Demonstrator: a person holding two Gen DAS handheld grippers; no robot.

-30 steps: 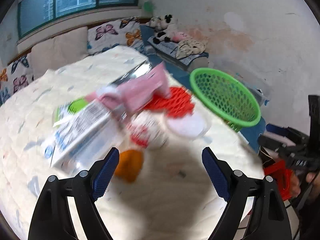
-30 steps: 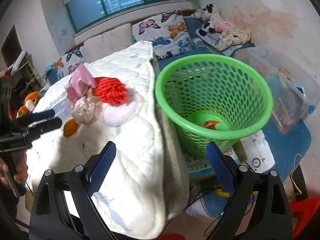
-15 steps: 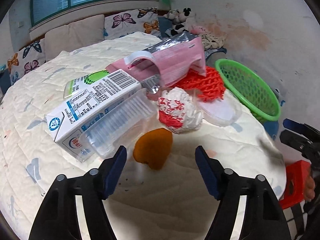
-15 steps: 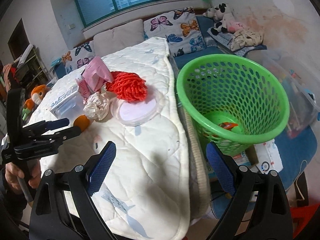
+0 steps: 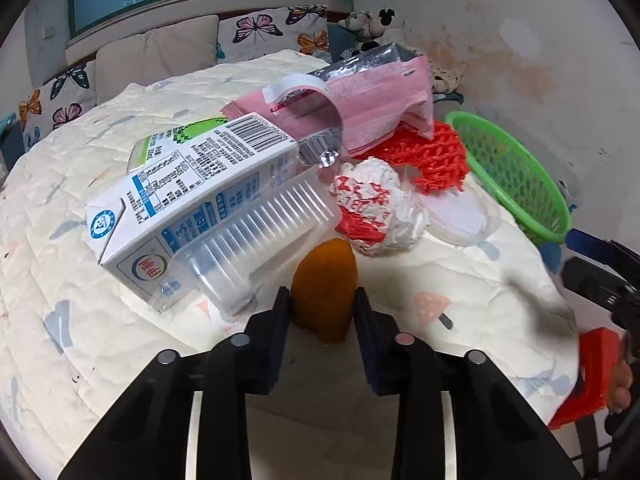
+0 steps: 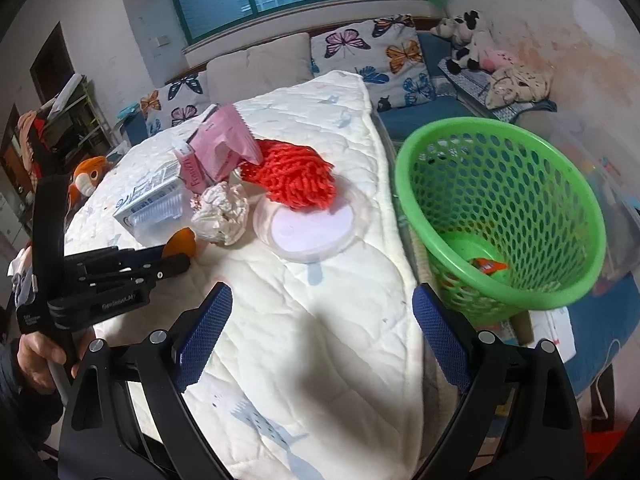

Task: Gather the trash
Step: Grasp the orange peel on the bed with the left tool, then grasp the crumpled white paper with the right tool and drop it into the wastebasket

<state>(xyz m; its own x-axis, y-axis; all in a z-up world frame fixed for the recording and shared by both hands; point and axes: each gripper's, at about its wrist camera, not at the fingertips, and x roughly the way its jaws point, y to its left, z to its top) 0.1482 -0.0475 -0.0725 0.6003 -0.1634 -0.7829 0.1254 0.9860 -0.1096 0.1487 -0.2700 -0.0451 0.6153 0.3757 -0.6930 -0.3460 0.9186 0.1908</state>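
Low centre of left wrist view, left gripper (image 5: 322, 312) angles down, pads pinching smooth orange peel (image 5: 324, 284) on quilted pad (image 5: 460, 320); right gripper (image 6: 322, 336) spread wide, w/ nothing between, near green mesh basket (image 6: 500, 216).

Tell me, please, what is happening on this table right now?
A person is clearing trash off a quilt-covered table with two hand-held grippers. The left gripper is shut on an orange peel beside a milk carton and crumpled wrapper. The right gripper hangs open and empty near the green basket.
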